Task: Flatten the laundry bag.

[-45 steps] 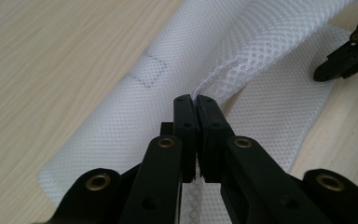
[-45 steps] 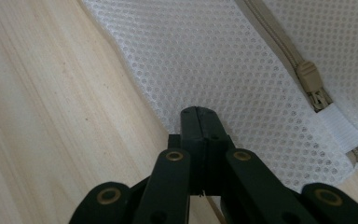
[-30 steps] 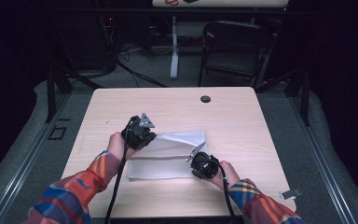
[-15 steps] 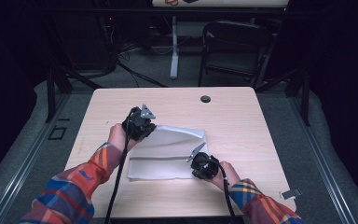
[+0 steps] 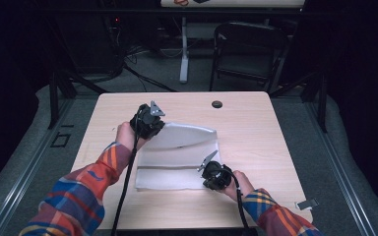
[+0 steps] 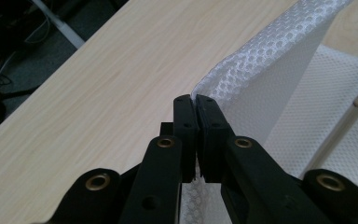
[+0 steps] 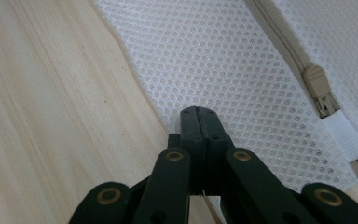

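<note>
A white mesh bag with a beige zipper lies on the light wooden table. My left gripper is shut on the bag's far left corner and holds that part up off the table, so the mesh bends upward. In the left gripper view the jaws pinch the mesh edge. My right gripper is at the bag's near right edge. Its jaws are shut with the tips over the mesh edge; whether mesh is pinched between them I cannot tell.
A small black round cap sits in the table near its far edge. A dark folding chair and a table leg stand beyond the table. Bare wood lies left and right of the bag.
My left gripper has risen and moved toward the far side with the bag's corner, lifting that part of the mesh higher. The right gripper has stayed where it was.
</note>
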